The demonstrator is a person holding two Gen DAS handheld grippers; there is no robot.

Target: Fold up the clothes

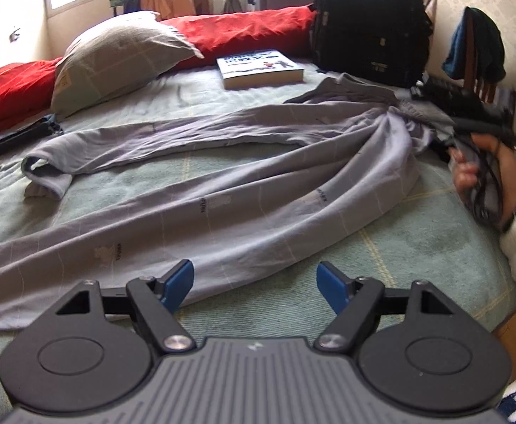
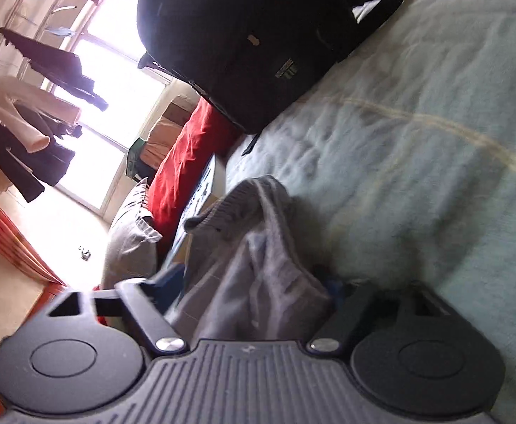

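Behind bunched trousers [image 2: 254, 275], right fingers [image 2: 167, 282]

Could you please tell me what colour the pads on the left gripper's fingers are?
Blue pads, on black arms; the left wrist view shows them best.

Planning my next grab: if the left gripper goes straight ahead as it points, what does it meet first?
Probably the grey garment spread on the bed; the open left gripper hovers at its near edge, though height is unclear.
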